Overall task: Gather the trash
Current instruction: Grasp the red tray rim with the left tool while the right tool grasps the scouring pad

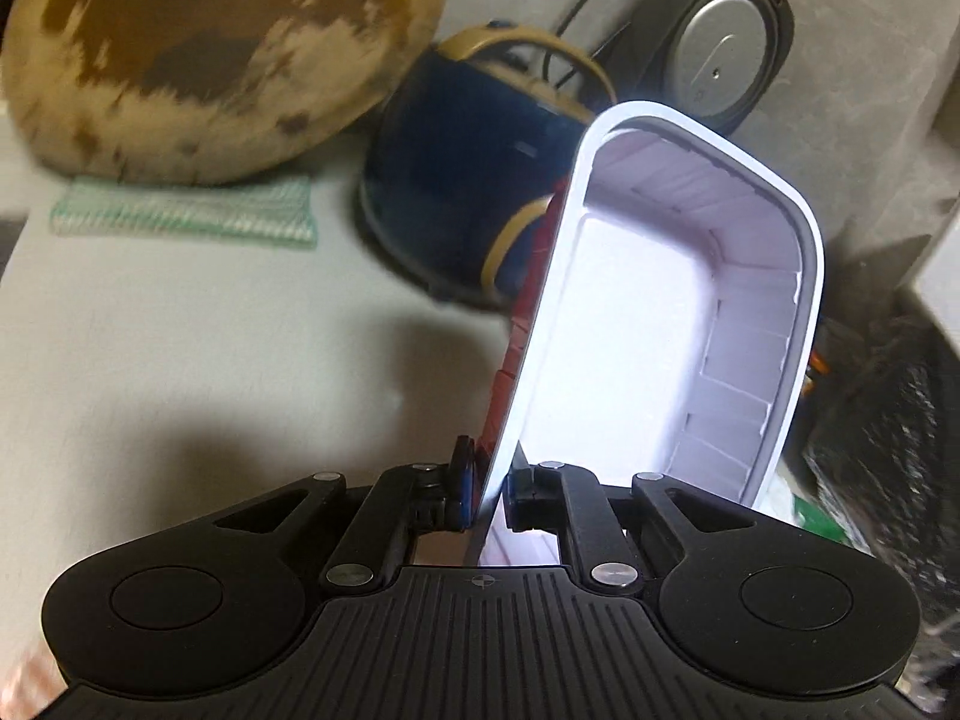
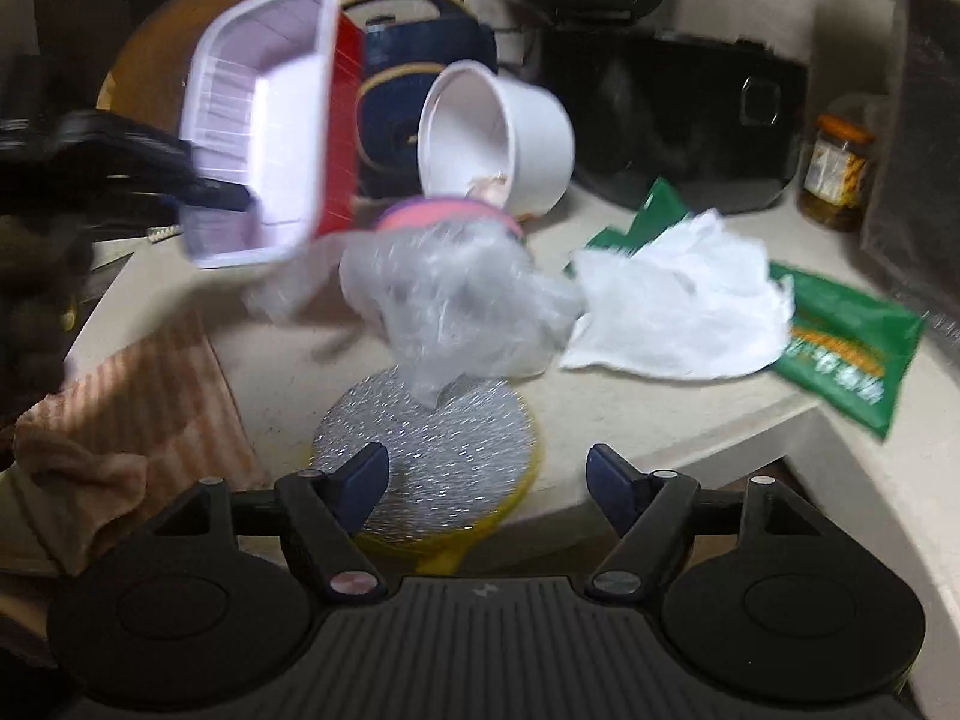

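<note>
Tray [image 1: 630, 324], white inside and red outside, stood lifted on edge in the left gripper [image 1: 489, 495], whose fingers pinched its rim. Only the left view showed the wooden board [image 1: 198, 60], the green mat [image 1: 186, 213] and the black trash bag [image 1: 888, 420] beyond the tray. Only the right view showed the right gripper [image 2: 486, 480] with jaws wide and empty above a foil lid [image 2: 432, 456]. Past it on the counter [image 2: 660, 420] lay clear wrap [image 2: 456, 306], a tipped cup [image 2: 498, 132], tissue [image 2: 678, 312] and a green packet [image 2: 852, 360].
</note>
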`<state>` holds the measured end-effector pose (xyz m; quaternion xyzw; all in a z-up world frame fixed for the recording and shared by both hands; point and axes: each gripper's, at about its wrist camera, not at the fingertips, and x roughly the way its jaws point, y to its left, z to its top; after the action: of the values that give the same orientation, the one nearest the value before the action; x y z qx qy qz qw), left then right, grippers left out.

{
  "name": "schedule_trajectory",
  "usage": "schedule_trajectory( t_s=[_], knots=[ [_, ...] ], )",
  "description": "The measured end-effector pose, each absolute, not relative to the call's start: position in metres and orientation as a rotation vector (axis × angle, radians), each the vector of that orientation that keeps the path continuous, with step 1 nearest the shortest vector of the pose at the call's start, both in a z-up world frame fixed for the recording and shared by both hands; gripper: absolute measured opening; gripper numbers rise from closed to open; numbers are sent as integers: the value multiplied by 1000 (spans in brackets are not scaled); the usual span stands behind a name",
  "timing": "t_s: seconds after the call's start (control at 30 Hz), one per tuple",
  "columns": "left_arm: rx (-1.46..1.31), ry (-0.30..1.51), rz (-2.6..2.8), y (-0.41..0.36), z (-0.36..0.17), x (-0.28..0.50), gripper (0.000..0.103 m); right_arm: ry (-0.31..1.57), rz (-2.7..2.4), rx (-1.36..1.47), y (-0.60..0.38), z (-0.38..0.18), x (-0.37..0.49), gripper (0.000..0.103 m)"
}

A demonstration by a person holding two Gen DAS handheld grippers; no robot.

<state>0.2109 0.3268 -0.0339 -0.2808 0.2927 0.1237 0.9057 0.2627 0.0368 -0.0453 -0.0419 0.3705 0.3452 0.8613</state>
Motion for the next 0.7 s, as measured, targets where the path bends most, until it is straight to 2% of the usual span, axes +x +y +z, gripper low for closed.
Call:
schedule_trajectory(
  t_s=[0.07,0.1,0.13,0.17,0.2,0.23,0.27,0.43,0.53,0.6,0.67,0.7],
  knots=[
    [-611,666,233,323,-40,204,13,810,730,-57,41,-52,267,72],
    [-619,692,221,321,-43,203,13,822,730,-52,43,-54,269,68],
    [-624,728,200,316,-46,203,13,818,730,-58,43,-55,269,52],
    [-621,763,175,311,-49,203,13,818,727,-67,43,-53,269,42],
    [-610,792,150,304,-51,203,13,813,723,-67,40,-52,269,38],
    [-594,811,127,298,-52,203,14,810,715,-67,37,-51,270,25],
    [-576,822,108,291,-52,205,14,810,705,-64,32,-50,272,21],
    [-487,877,44,262,-58,224,15,796,615,-39,1,-52,279,16],
    [-482,908,31,254,-62,234,14,799,616,46,-17,-49,279,16],
    [-467,915,24,251,-64,240,14,802,606,123,-30,-48,279,22],
    [-438,917,24,248,-65,242,14,826,599,212,-41,-51,282,50],
    [-423,915,29,247,-64,242,14,845,594,254,-45,-54,284,56]
  ],
)
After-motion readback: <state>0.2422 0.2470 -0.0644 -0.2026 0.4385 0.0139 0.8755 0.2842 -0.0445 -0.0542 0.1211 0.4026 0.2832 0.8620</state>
